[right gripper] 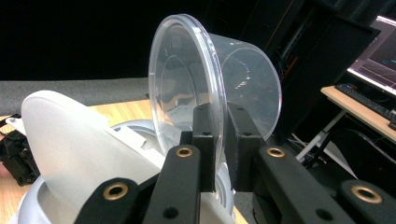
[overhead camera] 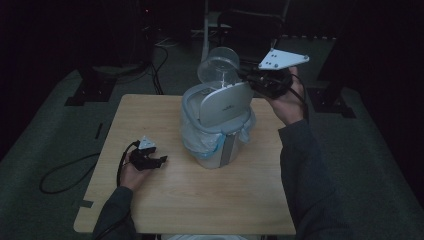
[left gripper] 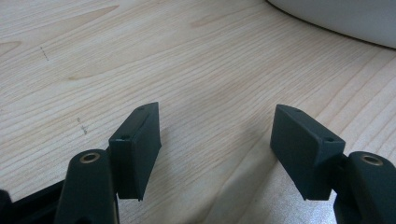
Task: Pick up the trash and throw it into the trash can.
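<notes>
A clear plastic tub (overhead camera: 219, 64) hangs tipped on its side above a grey bin (overhead camera: 215, 131) whose swing lid (overhead camera: 224, 103) is tilted up. My right gripper (overhead camera: 248, 76) is shut on the tub's rim; in the right gripper view the jaws pinch the tub (right gripper: 210, 88) wall at the right gripper (right gripper: 222, 140), with the lid (right gripper: 70, 144) just below left. My left gripper (overhead camera: 159, 161) rests on the wooden table (overhead camera: 165, 200) left of the bin, open. In the left gripper view the left gripper (left gripper: 217, 140) has bare wood between its pads.
The bin is lined with a pale blue bag (overhead camera: 195, 137). Its white base (left gripper: 341, 18) curves across the top right of the left gripper view. A dark chair (overhead camera: 250, 25) and stand legs (overhead camera: 90, 87) stand on the floor beyond the table.
</notes>
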Motion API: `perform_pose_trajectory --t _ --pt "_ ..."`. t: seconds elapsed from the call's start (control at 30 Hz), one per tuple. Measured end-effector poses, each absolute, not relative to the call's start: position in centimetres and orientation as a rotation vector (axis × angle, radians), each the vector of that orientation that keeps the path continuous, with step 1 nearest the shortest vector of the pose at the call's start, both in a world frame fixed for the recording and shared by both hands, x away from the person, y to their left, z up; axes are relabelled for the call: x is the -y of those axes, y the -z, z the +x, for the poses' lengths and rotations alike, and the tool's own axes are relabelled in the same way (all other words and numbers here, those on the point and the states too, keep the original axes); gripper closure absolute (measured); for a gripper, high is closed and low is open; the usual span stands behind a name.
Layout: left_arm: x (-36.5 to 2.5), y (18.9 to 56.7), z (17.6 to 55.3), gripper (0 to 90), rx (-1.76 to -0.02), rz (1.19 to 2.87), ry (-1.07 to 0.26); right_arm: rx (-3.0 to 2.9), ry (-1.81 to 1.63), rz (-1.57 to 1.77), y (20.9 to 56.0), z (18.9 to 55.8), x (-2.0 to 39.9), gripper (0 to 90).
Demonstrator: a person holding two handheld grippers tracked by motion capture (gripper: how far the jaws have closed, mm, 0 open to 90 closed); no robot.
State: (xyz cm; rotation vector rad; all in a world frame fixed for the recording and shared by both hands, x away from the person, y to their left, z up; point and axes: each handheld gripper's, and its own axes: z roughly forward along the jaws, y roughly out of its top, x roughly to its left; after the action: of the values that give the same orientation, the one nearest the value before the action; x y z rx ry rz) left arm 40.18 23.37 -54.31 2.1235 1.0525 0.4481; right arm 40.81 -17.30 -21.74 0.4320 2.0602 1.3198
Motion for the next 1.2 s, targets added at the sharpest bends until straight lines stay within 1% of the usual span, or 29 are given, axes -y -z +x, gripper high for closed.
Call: perform_pose_trajectory --t 0.47,0.5,0.53,0.6,0.93,1.2 --pt "-23.4 54.3 40.2 34.2 -1.053 2.123 -0.448 -2.076 -1.349 0.408 21.5 40.8 16.9 82.4" --pt "-23.4 54.3 40.2 34.2 -1.054 2.122 -0.449 -2.082 -1.358 0.404 21.5 40.8 16.9 79.4" --pt "-23.4 54.3 40.2 34.2 -1.053 2.122 -0.448 -2.070 -1.369 0.408 21.5 40.8 16.9 74.3" --pt "-23.4 54.3 40.2 34.2 -1.053 2.122 -0.448 -2.052 -1.389 0.421 21.4 40.9 17.1 72.7" --pt "-23.4 54.3 40.2 34.2 -1.054 2.117 -0.440 -2.019 -1.375 0.478 21.7 40.7 18.8 71.5" --pt "-23.4 54.3 40.2 34.2 -1.054 2.120 -0.443 -2.006 -1.348 0.555 23.3 40.9 21.5 72.5"
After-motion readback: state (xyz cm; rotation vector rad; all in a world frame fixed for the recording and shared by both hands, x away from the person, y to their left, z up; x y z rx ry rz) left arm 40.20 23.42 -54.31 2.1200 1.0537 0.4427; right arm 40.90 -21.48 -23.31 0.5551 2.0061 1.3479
